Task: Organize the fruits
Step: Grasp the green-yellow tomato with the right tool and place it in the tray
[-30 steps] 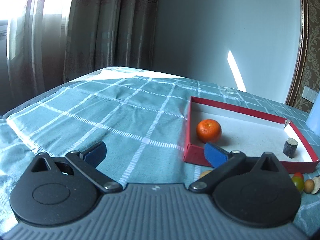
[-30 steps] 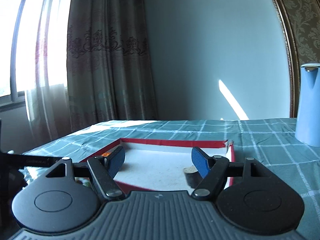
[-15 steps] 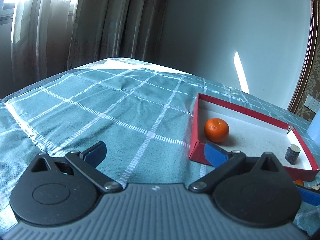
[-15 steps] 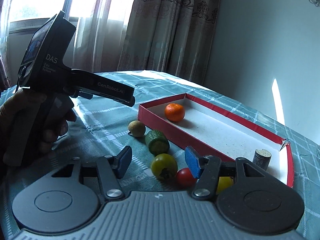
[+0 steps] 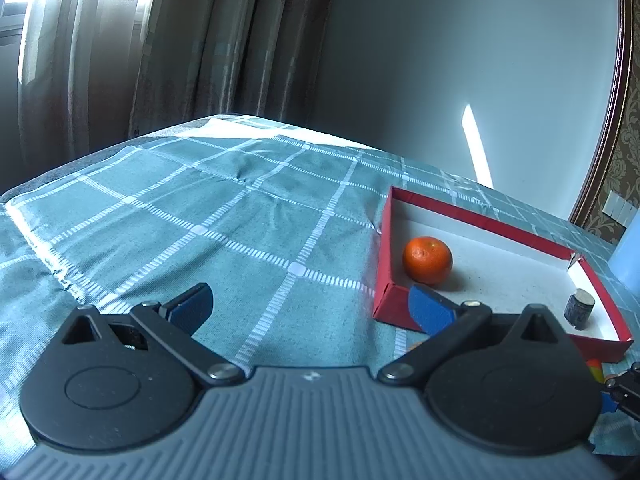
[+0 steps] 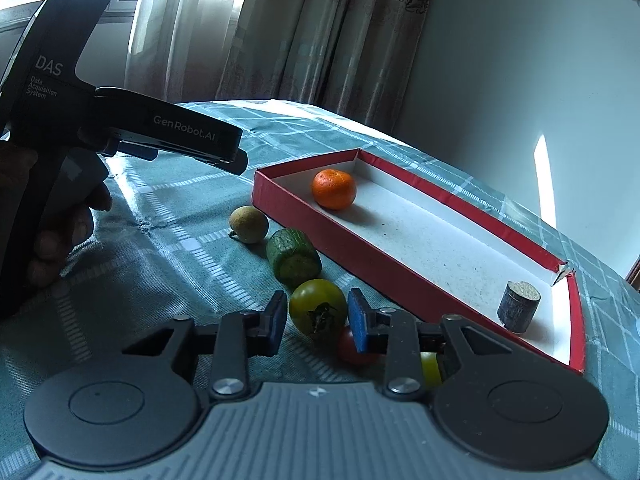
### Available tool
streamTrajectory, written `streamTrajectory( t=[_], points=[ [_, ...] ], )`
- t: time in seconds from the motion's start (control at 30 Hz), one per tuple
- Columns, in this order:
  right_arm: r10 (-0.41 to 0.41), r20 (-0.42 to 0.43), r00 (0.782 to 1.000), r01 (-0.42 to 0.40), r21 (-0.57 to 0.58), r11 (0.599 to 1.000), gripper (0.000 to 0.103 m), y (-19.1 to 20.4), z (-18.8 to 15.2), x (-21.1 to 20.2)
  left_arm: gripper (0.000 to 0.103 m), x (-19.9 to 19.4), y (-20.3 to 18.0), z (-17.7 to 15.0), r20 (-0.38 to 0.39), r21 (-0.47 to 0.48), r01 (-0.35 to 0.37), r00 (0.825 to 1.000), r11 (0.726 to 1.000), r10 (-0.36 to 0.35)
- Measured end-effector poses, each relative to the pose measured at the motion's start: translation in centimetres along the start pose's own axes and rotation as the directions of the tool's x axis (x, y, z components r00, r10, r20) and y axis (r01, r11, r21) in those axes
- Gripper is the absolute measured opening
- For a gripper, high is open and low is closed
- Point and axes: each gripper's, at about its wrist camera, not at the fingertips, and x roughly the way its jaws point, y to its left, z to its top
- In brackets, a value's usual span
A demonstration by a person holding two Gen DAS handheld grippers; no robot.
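Closing in: right gripper (image 6: 317, 320) sits low over the row of loose fruit, its blue pads either side of the green tomato (image 6: 318, 307) but apart from it.
Right tongs state: spread, nothing pinched; a gap shows at each pad.
Left tongs state: left gripper (image 5: 310, 306) spread wide, empty, hovering above the checked tablecloth (image 5: 224, 220).
Box: red tray (image 6: 360, 248) lies ahead and to the right of the right tongs; in the left view it is ahead-right, its near wall just behind the right pad.
Done so far: one orange (image 6: 334, 189) rests inside the tray at the far-left corner as the right tongs see it.
Other tray content: small dark cylinder (image 6: 519, 306) at the opposite end; not a fruit, as far as I can tell.
Left to do: brown round fruit (image 6: 248, 224) and green ridged piece (image 6: 293, 256) ahead-left of the right tongs, green tomato between the pads, red tomato (image 6: 352, 346) just behind the right pad, and a yellow fruit (image 6: 430, 368) half hidden under the right finger link.
Progress estimate: early; one of about six fruits placed.
Likely step in hand: grasping the green tomato, then carrying it to the tray.
Risk: closing may nudge the red tomato touching it.
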Motion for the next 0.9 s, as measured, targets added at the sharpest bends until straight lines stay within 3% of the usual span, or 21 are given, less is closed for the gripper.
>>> streamTrajectory(
  t=[0.23, 0.4, 0.5, 0.67, 0.9],
  points=[
    [-0.012, 0.088, 0.996, 0.004, 0.091, 0.996, 0.030, -1.9, 0.3, -1.4, 0.103, 0.0, 0.0, 0.0, -0.001, -0.001, 0.001, 1.000, 1.000, -0.001],
    [-0.102, 0.149, 0.984, 0.063, 0.246, 0.967, 0.030, -7.1, 0.9, -2.4, 0.103, 0.0, 0.0, 0.0, -0.003, -0.001, 0.002, 1.000, 1.000, -0.002],
    [-0.188, 0.125, 0.974, 0.139, 0.324, 0.936, 0.030, -10.7, 0.6, -2.2, 0.103, 0.1, -0.1, 0.0, -0.004, 0.004, 0.006, 1.000, 1.000, -0.005],
    [-0.238, 0.048, 0.970, 0.197, 0.411, 0.890, 0.030, -14.7, -1.0, -0.5, 0.103, 0.1, -0.3, 0.0, -0.009, 0.020, 0.019, 1.000, 1.000, -0.019],
    [-0.214, -0.029, 0.976, 0.203, 0.469, 0.860, 0.031, -16.2, -2.8, 1.2, 0.103, 0.1, -0.6, -0.1, -0.017, 0.037, 0.040, 0.999, 0.999, -0.040]
  ],
)
